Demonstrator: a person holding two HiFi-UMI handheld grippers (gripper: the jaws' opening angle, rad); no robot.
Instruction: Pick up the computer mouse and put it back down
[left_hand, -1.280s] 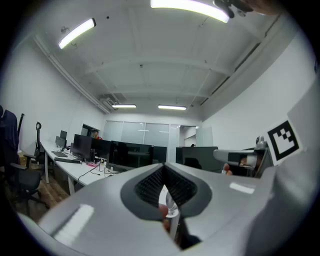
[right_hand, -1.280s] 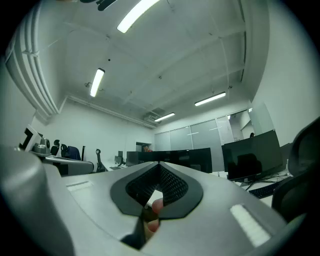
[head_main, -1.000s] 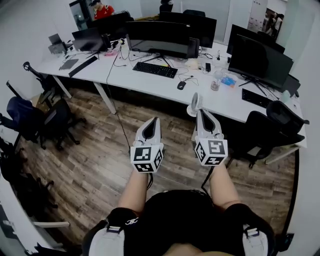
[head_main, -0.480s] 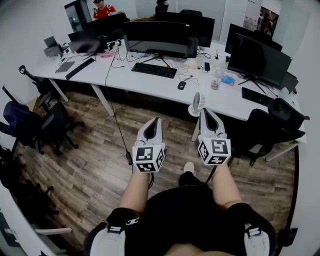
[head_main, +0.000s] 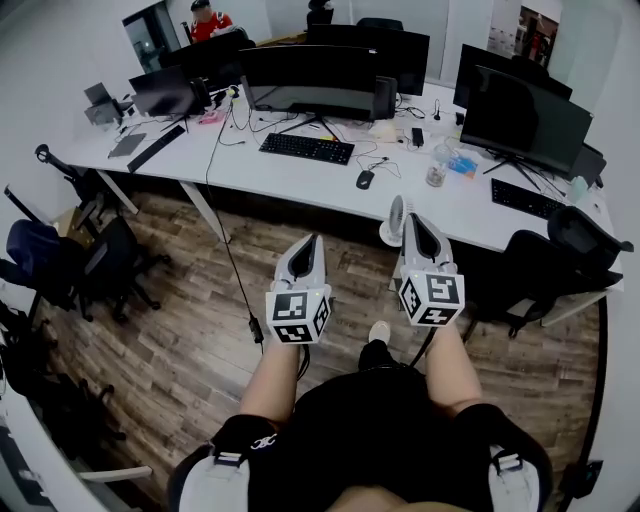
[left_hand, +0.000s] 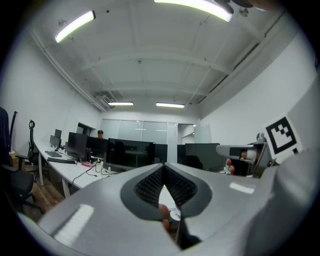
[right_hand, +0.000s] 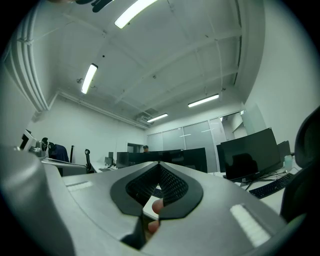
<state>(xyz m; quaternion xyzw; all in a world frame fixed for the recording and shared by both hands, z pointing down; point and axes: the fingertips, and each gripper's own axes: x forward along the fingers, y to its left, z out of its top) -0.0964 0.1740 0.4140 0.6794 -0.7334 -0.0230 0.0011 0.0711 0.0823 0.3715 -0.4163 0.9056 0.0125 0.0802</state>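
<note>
A dark computer mouse (head_main: 365, 179) lies on the long white desk (head_main: 300, 172), right of a black keyboard (head_main: 305, 148). Both grippers are held out level over the wooden floor, short of the desk's near edge and well apart from the mouse. My left gripper (head_main: 312, 238) is shut with nothing in it, and in the left gripper view its jaws (left_hand: 164, 165) meet at the tip. My right gripper (head_main: 411, 216) is also shut and empty, its tip close to a small white fan (head_main: 393, 221). In the right gripper view its jaws (right_hand: 159, 164) touch at the tip.
Several dark monitors (head_main: 312, 78) stand along the desk. A clear cup (head_main: 436, 173) and a second keyboard (head_main: 528, 198) lie to the right. Black office chairs (head_main: 590, 250) stand right and left (head_main: 60, 260). A cable (head_main: 222, 230) hangs to the floor. A person in red (head_main: 205, 22) sits far behind.
Both grippers and the view have moved toward the desk, which now looks nearer. A shoe has come into view below the grippers. The jaws stay shut.
</note>
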